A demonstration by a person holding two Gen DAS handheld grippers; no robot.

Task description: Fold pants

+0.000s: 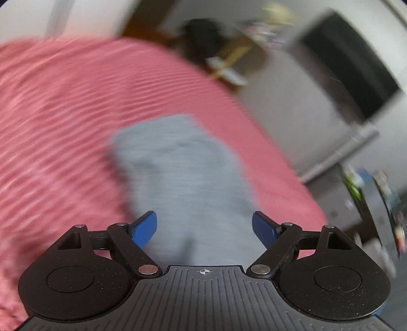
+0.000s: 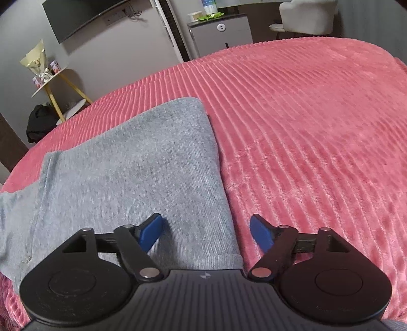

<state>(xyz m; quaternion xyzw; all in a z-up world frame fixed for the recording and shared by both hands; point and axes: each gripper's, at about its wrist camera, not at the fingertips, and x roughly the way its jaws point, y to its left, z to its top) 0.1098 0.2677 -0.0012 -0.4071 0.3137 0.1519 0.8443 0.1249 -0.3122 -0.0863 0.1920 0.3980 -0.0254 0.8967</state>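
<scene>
On the bed (image 2: 318,122), over its pink ribbed blanket, the grey pants (image 2: 132,163) lie flat, already doubled into a thick panel that sits toward the bed's left edge in my right wrist view, one long side running straight up the middle. My right gripper (image 2: 206,231) hangs just over the near end of that panel, jaws apart, nothing between them, the cloth's right edge passing under the gap. My left gripper (image 1: 204,229) is also over the grey cloth, jaws apart and empty; that view is smeared, so I can't tell how close it is to the fabric. Risk as I judge it: pinching only the top layer would pull the stack apart, and the plush blanket could get caught in the jaws along with the pants and drag. A skewed grab between the two hands would leave a crooked fold. Beyond the bed's edge: a side table (image 2: 58,84) with a bouquet, a dark bag (image 2: 40,122) on the floor, a wall TV (image 2: 84,17), a small fridge (image 2: 221,35). All stand well apart from the bed; nothing blocks the work.
</scene>
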